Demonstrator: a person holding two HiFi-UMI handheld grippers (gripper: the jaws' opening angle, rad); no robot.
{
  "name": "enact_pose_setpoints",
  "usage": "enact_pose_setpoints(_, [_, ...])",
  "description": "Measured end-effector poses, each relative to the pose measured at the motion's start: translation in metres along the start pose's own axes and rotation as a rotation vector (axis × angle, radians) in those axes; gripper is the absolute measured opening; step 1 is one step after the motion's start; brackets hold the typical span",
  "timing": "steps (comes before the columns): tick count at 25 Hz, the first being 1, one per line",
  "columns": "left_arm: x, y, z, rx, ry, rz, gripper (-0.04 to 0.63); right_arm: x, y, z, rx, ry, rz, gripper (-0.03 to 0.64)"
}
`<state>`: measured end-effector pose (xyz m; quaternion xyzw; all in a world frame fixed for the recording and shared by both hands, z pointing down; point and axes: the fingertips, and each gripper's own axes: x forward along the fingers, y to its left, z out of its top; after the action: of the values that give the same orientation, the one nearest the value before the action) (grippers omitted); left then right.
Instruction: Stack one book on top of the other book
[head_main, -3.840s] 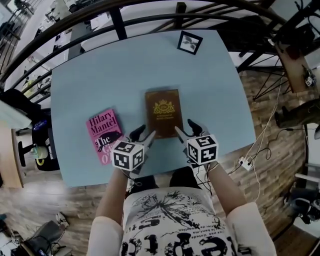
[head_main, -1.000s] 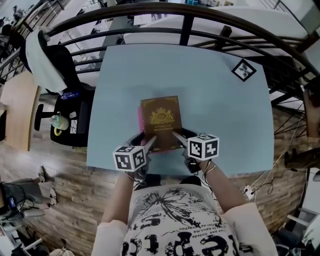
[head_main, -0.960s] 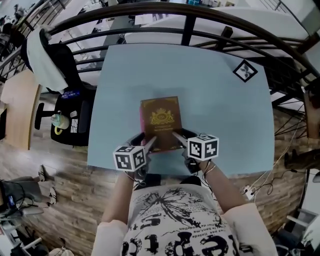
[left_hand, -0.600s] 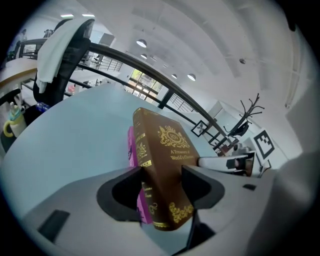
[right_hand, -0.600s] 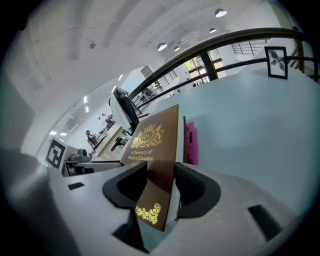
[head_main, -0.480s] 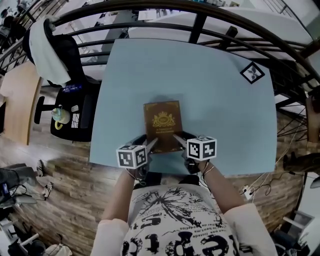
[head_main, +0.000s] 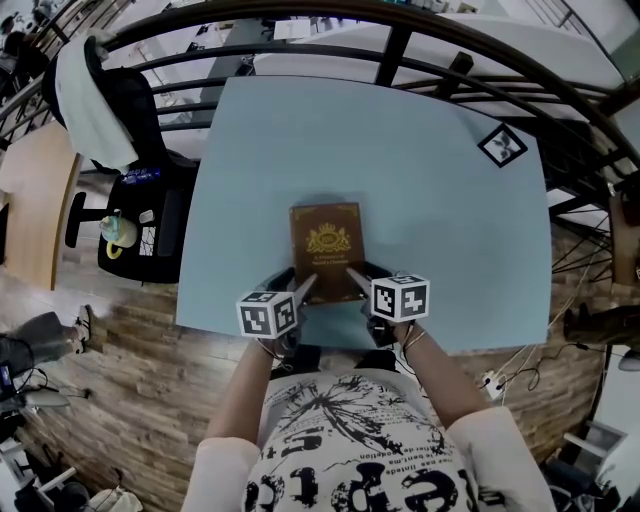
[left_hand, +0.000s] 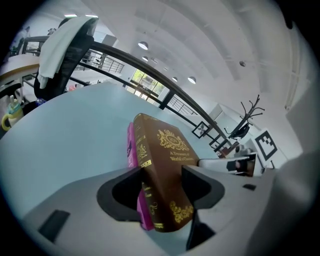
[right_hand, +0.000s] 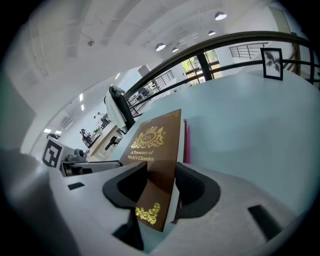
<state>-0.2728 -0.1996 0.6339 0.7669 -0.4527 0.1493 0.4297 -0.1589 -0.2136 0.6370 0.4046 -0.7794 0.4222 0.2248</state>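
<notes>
At the near edge of the light blue table (head_main: 430, 180), the left gripper (head_main: 290, 282) pinches the near left corner of the brown book (head_main: 326, 245), its jaws closed on the spine end. The right gripper (head_main: 370, 275) clamps the near right corner of the same book, one jaw on the gilt cover and the other under the page block. This hardback, titled "A Treasury of World's Classics", lies flat on the pink book (left_hand: 131, 150), which shows only as a thin strip along the brown book's sides. Whether the left jaws also catch the pink book is unclear. Far beyond the brown book's right corner a black-framed marker card (head_main: 502, 146) sits on the table. Left of the brown book, off the table, stands an office chair (head_main: 140, 150) draped with a white cloth (head_main: 85, 95).
</notes>
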Motion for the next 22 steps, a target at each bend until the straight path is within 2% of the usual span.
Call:
enact_pose_setpoints(5, [-0.001, 0.000, -0.001, -0.002, -0.035, 0.002, 0.238, -0.001, 0.001, 0.000, -0.038, -0.016, -0.020, 0.175])
enact_pose_setpoints(13, [0.001, 0.000, -0.002, 0.002, -0.013, 0.037, 0.238, -0.003, -0.006, 0.002, -0.098, -0.012, -0.087, 0.224])
enact_pose_setpoints(15, [0.000, -0.001, -0.003, 0.032, 0.000, 0.063, 0.239, -0.004, -0.006, 0.004, -0.118, -0.013, -0.101, 0.235])
enact_pose_setpoints(18, [-0.005, -0.001, 0.001, 0.116, -0.002, 0.119, 0.238, -0.010, 0.000, 0.011, -0.146, -0.036, -0.105, 0.236])
enact_pose_setpoints(20, [-0.014, -0.001, 0.010, 0.151, -0.026, 0.160, 0.238, -0.018, 0.005, 0.019, -0.154, -0.067, -0.111, 0.239])
enact_pose_setpoints(22, [-0.026, -0.003, 0.022, 0.154, -0.065, 0.189, 0.238, -0.029, 0.008, 0.029, -0.165, -0.106, -0.128, 0.239])
